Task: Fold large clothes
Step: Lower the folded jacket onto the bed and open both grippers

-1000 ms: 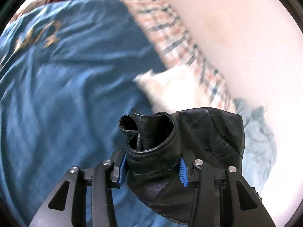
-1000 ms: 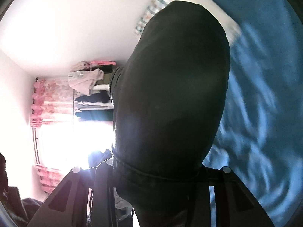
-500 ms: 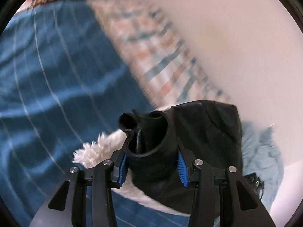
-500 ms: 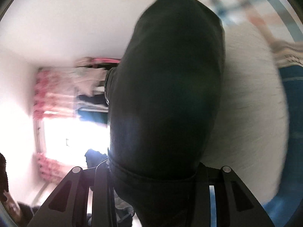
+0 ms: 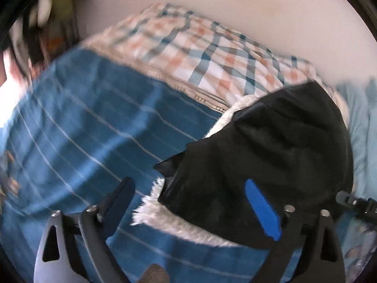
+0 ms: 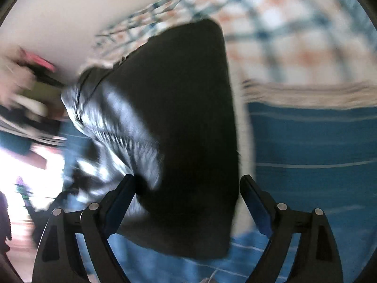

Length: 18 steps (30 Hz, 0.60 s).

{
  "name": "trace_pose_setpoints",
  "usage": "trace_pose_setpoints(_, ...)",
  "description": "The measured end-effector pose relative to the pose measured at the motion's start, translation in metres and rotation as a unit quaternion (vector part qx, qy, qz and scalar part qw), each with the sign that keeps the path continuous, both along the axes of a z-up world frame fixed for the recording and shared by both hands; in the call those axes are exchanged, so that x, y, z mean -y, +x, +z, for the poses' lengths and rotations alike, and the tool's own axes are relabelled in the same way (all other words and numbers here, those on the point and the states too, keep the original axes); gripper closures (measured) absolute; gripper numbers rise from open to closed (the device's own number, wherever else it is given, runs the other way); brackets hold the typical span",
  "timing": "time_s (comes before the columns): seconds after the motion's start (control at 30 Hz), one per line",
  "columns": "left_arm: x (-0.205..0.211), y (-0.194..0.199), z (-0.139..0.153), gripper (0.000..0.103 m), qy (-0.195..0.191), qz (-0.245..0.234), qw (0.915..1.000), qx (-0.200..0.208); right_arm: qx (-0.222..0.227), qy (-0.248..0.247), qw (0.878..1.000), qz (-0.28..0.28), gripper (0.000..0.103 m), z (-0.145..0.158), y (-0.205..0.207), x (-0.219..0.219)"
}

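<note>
Both grippers have just let go: left gripper (image 5: 200, 202) was clamped on a bunched bit of the black jacket (image 5: 278, 146), now its jaws are spread wide w/ nothing pinched; right gripper (image 6: 188, 202) likewise wide open, jacket lying loose between its fingers. Jacket sits on the blue striped bedspread (image 5: 89, 122), up near the bed's far edge by the checked pillow (image 5: 212, 56). Risk, imo: thick leather w/ fleece lining may spring back open, or a fingertip may snag the lining as it pulls away and drag the fold askew.
</note>
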<state>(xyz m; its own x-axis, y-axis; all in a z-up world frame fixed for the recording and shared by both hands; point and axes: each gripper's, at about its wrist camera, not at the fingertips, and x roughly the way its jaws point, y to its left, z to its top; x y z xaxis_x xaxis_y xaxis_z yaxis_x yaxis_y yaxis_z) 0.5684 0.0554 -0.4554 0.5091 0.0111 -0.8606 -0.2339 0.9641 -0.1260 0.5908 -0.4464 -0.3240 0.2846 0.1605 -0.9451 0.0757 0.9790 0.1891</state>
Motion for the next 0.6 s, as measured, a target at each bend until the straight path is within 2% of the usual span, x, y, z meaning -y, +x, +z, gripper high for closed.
trace_pose_setpoints(0.03,0.008,-0.004,0.010,0.006,0.031,-0.010,0.9995,-0.002,0.002,-0.038,0.999,-0.004,0.011,0.006,-0.009,-0.007)
trace_pose_setpoints(0.13,0.022,-0.016,0.036,0.005,0.073,-0.035,0.9967,0.006,0.001,-0.125,0.992,-0.020,0.010,0.026,-0.036,-0.023)
trace_pose_setpoints(0.2,0.030,-0.031,0.057,0.004,0.090,-0.049,0.9946,0.017,0.005,-0.150,0.988,-0.032,0.009,0.045,-0.055,-0.032)
trace_pose_setpoints(0.3,0.037,-0.057,0.093,0.004,0.105,-0.066,0.9919,0.025,0.011,-0.157,0.986,-0.059,0.009,0.079,-0.110,-0.045)
trace_pose_setpoints(0.33,0.039,-0.068,0.107,0.003,0.107,-0.072,0.9912,0.029,0.014,-0.157,0.985,-0.065,0.009,0.096,-0.126,-0.059)
trace_pose_setpoints(0.4,0.043,-0.087,0.132,0.003,0.111,-0.084,0.9896,0.035,0.027,-0.156,0.984,-0.082,0.009,0.134,-0.160,-0.059)
trace_pose_setpoints(0.5,0.046,-0.124,0.176,0.003,0.114,-0.093,0.9880,0.047,0.054,-0.163,0.981,-0.093,0.009,0.207,-0.218,-0.089)
trace_pose_setpoints(0.6,0.047,-0.166,0.222,0.003,0.104,-0.100,0.9877,0.061,0.080,-0.175,0.976,-0.104,0.009,0.273,-0.271,-0.102)
